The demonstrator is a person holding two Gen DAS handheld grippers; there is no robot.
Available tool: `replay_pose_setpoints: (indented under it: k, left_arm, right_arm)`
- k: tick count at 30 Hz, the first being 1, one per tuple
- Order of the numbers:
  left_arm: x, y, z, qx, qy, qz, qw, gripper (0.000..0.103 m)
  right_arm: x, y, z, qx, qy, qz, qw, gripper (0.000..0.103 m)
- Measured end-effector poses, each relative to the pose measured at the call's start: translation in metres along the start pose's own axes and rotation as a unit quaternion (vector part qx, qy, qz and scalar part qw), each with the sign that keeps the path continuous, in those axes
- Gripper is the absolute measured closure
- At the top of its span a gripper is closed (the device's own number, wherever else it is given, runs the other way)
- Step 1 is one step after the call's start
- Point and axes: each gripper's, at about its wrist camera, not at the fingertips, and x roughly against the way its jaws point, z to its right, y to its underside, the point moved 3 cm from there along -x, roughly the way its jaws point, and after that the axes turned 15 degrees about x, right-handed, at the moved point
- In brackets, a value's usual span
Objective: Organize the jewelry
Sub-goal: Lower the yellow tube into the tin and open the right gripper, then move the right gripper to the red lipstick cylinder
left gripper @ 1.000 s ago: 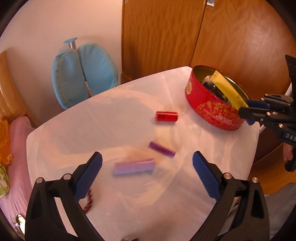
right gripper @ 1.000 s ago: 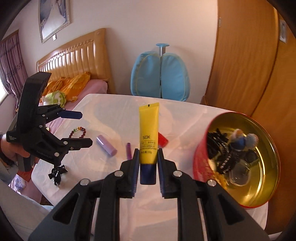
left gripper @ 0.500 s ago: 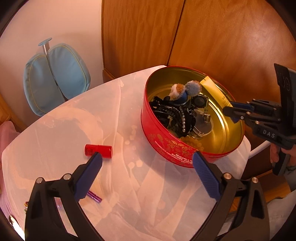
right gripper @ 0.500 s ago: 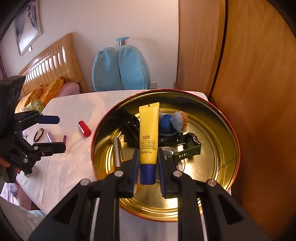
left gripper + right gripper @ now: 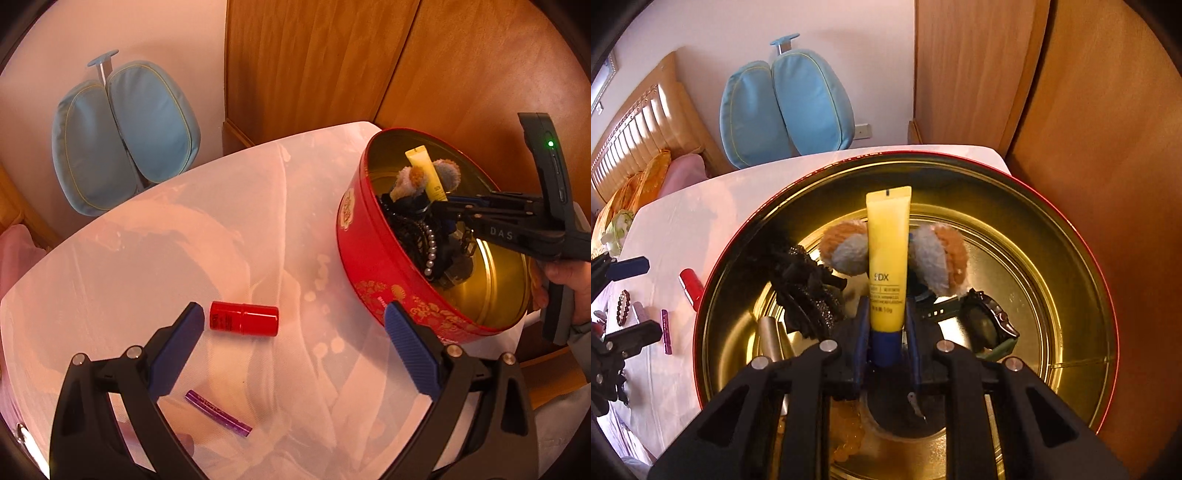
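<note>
Pointing straight ahead from the right tongs (image 5: 886,332), a yellow tube (image 5: 888,254) is clamped by its blue cap, low over the red tin (image 5: 373,273) at the table's far right corner. The left tongs (image 5: 295,347) gape empty above a red case (image 5: 243,319), lying crosswise nearby.

White-clothed table (image 5: 147,258) with red tin (image 5: 373,280), red tube (image 5: 243,318), purple stick (image 5: 218,413).

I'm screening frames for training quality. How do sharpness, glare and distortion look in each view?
Left wrist view: sharp, warm light, soft shadows and bright flecks on the white table cover; fisheye bends the edges. Right wrist view: the yellow tube in the right hand-held gripper is crisp; the tin shows gold glare; dark vignette corners.
</note>
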Motion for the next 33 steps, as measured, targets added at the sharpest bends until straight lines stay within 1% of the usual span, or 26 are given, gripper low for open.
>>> replay_pose_setpoints:
  k: [5,8,9,10,12,14,15,16,17,21,24,28,30,33]
  left_arm:
    - [-0.002,-0.004,-0.011,0.008,-0.006,0.001,0.9999,0.008]
    - [-0.002,-0.006,-0.009,0.006,-0.005,0.004,1.0000,0.008]
    - [-0.001,-0.008,-0.007,0.005,-0.004,0.004,1.0000,0.008]
    - [-0.001,-0.008,-0.005,0.002,-0.002,0.004,1.0000,0.008]
    - [-0.002,-0.008,0.000,-0.004,0.000,0.003,1.0000,0.008]
    - [0.000,-0.006,0.004,-0.010,0.000,0.003,0.9999,0.008]
    - [0.001,-0.006,0.005,-0.012,0.000,0.003,0.9999,0.008]
    - [0.002,-0.005,0.007,-0.013,-0.001,0.003,0.9999,0.008]
    - [0.003,-0.005,0.008,-0.014,-0.002,0.004,0.9999,0.008]
    - [0.011,-0.002,0.016,-0.014,-0.001,0.011,0.9998,0.008]
    - [0.020,0.001,0.022,-0.010,0.001,0.019,0.9998,0.008]
    - [0.036,0.009,0.028,0.000,-0.001,0.033,0.9995,0.008]
    - [0.048,0.013,0.029,0.010,-0.006,0.045,0.9989,0.008]
    - [0.073,0.028,0.021,0.030,-0.027,0.063,0.9972,0.008]
  right_arm:
    - [-0.003,-0.005,-0.001,0.009,-0.006,0.001,1.000,0.083]
    - [-0.003,-0.006,-0.003,0.012,-0.014,0.000,1.000,0.082]
    - [-0.002,-0.005,-0.002,0.009,-0.015,0.000,1.000,0.080]
    - [-0.002,-0.004,-0.001,0.007,-0.014,-0.001,1.000,0.078]
    - [0.000,0.000,0.000,0.001,-0.013,0.001,1.000,0.059]
    - [0.006,0.004,0.001,-0.005,-0.013,0.008,1.000,0.049]
    - [0.009,0.005,0.002,-0.006,-0.009,0.013,1.000,0.044]
    - [0.013,0.007,0.003,-0.006,-0.003,0.018,1.000,0.041]
    - [0.017,0.010,0.004,-0.006,0.003,0.022,1.000,0.035]
    - [0.035,0.023,0.010,-0.018,0.013,0.033,0.999,0.021]
    - [0.052,0.035,0.013,-0.030,0.016,0.045,0.998,0.014]
    - [0.075,0.047,0.012,-0.024,0.016,0.065,0.997,0.011]
    - [0.088,0.049,0.007,-0.014,0.013,0.082,0.996,0.009]
    - [0.102,0.050,-0.007,0.002,-0.014,0.113,0.993,0.007]
